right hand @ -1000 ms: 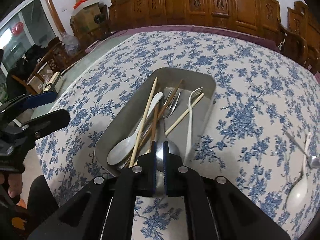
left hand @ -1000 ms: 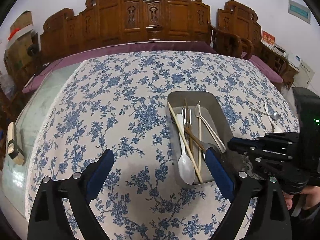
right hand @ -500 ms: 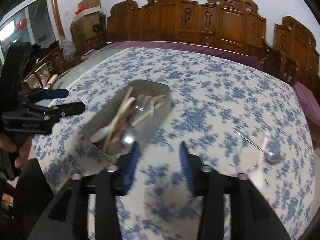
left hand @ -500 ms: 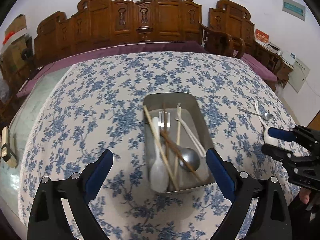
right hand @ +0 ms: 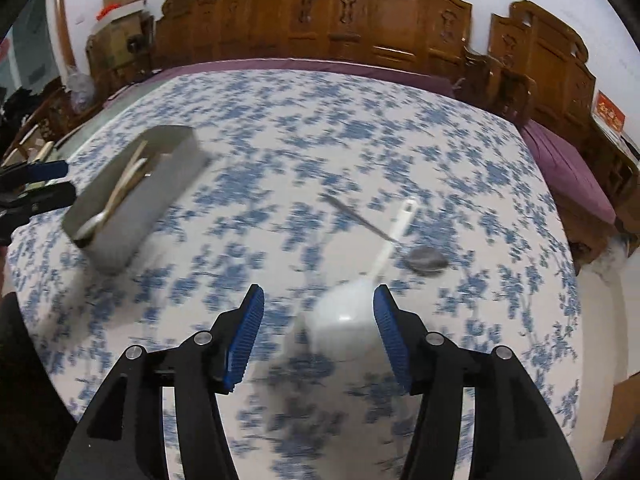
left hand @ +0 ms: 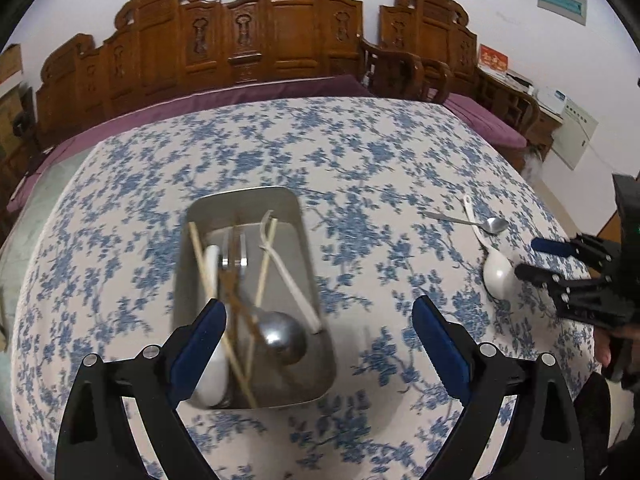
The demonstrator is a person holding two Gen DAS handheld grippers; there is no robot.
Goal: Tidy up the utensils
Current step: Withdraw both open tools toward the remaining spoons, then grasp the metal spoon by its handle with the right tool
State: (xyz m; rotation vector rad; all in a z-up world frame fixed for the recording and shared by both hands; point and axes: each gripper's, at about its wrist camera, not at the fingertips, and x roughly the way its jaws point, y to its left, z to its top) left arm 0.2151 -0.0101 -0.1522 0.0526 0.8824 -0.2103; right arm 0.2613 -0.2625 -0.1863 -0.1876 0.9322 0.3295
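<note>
A metal tray [left hand: 244, 194] on the flowered tablecloth holds chopsticks, a fork, white plastic utensils and a large metal spoon [left hand: 280, 336]. My left gripper [left hand: 318, 308] hangs open over the tray's near right corner, its left finger above the tray. Right of the tray, on the cloth, a white spoon [left hand: 496, 272] and a small metal spoon [left hand: 494, 224] lie crossed. My right gripper [left hand: 528, 258] is open beside them. In the right wrist view, the right gripper [right hand: 318, 294] stands open with the white spoon's bowl [right hand: 344, 328] seen between its fingers, untouched; the metal spoon [right hand: 426, 260] lies beyond.
Carved wooden benches with purple cushions [left hand: 256, 92] line the table's far side. The tray [right hand: 152, 204] is at the left in the right wrist view, with the left gripper [right hand: 68, 180] beside it. The table's right edge [right hand: 576, 280] drops off past the spoons.
The right gripper opened, left the large metal spoon in the tray and swung right to the two spoons on the cloth. The left gripper shifted right along the tray.
</note>
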